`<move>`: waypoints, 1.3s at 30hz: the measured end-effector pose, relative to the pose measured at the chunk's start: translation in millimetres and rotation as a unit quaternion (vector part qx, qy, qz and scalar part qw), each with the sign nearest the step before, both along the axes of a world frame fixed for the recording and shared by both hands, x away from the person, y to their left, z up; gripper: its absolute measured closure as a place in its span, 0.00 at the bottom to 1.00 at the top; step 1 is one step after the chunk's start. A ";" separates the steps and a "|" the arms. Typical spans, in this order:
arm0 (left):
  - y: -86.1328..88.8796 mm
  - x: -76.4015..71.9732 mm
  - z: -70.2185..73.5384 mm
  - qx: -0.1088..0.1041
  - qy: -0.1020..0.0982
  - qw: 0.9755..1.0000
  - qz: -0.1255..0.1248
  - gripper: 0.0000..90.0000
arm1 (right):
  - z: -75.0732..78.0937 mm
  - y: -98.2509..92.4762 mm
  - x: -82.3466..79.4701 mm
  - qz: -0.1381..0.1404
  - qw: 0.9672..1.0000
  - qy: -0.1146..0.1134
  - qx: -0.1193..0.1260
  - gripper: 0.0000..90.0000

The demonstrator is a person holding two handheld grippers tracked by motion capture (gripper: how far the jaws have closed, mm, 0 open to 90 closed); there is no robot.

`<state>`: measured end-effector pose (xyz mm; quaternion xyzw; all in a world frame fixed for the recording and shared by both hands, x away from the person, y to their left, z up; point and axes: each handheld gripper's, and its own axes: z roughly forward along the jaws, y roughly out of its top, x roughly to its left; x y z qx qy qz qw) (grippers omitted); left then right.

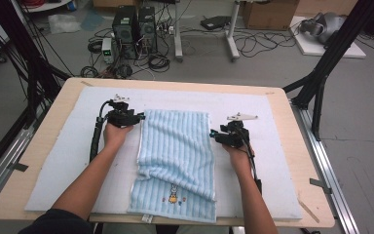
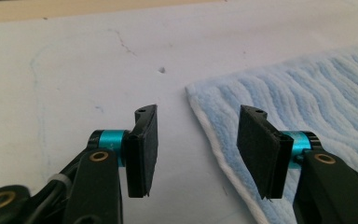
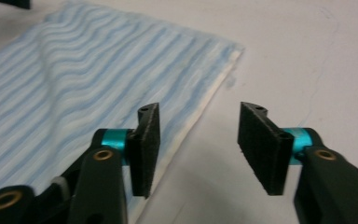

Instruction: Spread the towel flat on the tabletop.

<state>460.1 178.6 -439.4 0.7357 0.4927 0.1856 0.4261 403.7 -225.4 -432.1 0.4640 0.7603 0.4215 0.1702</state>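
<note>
A light blue striped towel lies on the white mat, its lower part folded over, with a small printed figure near the front edge. My left gripper sits at the towel's far left corner, jaws apart with nothing between the pads. From the left gripper view the towel corner lies just ahead of the open left gripper. My right gripper rests at the towel's right edge, also open. The right gripper view has the right gripper straddling the towel's white hem without pinching it.
A white mat covers the wooden table. Beyond the far edge, computer towers, cables and a cardboard box stand on the floor. A black frame leg rises at the right.
</note>
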 end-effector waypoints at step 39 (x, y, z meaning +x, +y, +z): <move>-10.8 -26.5 1.8 -0.046 -0.027 0.994 -0.097 0.31 | 12.0 33.9 38.8 0.071 0.997 0.002 -0.016 0.69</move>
